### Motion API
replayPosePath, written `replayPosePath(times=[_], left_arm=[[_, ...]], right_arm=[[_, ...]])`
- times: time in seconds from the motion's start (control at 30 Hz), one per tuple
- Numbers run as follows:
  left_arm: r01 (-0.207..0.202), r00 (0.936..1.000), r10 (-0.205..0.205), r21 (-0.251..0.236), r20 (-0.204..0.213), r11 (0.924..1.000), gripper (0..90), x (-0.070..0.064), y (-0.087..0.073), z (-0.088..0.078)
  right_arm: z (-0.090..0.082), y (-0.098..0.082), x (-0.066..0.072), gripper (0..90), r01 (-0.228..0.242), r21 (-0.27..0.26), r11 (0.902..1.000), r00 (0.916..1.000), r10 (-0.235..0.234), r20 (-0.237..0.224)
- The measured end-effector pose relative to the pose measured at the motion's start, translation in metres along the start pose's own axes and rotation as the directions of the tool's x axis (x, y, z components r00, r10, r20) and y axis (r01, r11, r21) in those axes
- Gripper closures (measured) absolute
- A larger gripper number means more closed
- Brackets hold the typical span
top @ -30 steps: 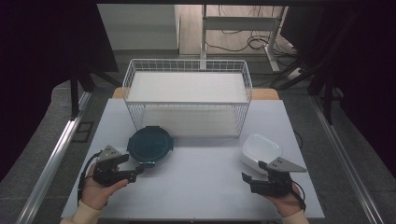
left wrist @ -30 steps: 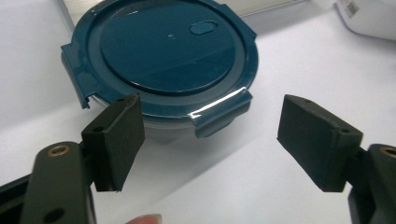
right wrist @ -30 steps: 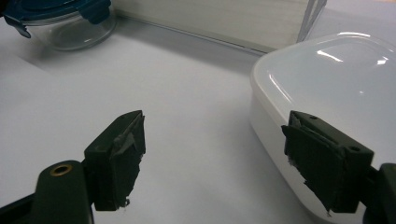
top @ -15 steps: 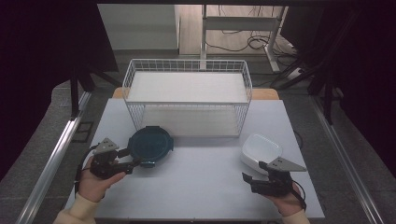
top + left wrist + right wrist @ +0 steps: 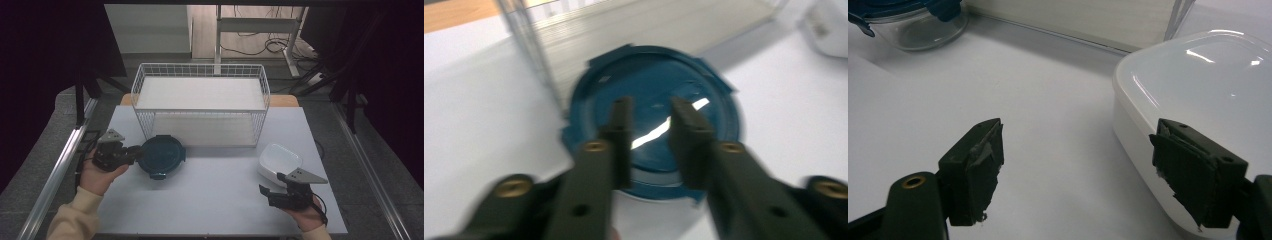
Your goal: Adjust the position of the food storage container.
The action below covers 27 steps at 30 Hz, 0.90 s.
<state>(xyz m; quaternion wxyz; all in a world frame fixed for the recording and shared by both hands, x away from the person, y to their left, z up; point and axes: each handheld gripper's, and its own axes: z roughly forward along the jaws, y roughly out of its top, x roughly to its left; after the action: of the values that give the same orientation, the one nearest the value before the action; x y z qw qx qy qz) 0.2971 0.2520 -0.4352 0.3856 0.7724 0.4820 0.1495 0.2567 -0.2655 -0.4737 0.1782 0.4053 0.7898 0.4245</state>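
A person's left claw has just been closing its jaws on the near rim of a round blue-lidded container by the surface's left edge, in front of a wire basket. The right claw gapes empty beside a white box. Best to confirm a firm, centred pinch before lifting.

A round glass container with a dark blue clip lid is sitting upright just in front of the white wire basket, near its left corner. A white rounded-square lidded box is lying closed off the basket's front right corner.
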Motion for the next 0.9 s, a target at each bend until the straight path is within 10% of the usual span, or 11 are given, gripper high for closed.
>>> replayPosePath(times=[0.37, 0.9], left_arm=[[0.055, 0.9976, -0.050, 0.097, -0.047, 0.9937, 90.0, 0.053, 0.014, 0.049], [-0.054, 0.9941, 0.070, 0.187, -0.083, 0.9810, 90.0, 0.049, 0.009, 0.074]], right_arm=[[0.002, -0.001, 0.001, 20.4, 0.008, 0.009, 0.9999, 1.0000, -0.008, 0.003], [0.004, -0.003, -0.005, 20.5, -0.032, 0.014, 0.9994, 0.9991, 0.032, 0.029]])
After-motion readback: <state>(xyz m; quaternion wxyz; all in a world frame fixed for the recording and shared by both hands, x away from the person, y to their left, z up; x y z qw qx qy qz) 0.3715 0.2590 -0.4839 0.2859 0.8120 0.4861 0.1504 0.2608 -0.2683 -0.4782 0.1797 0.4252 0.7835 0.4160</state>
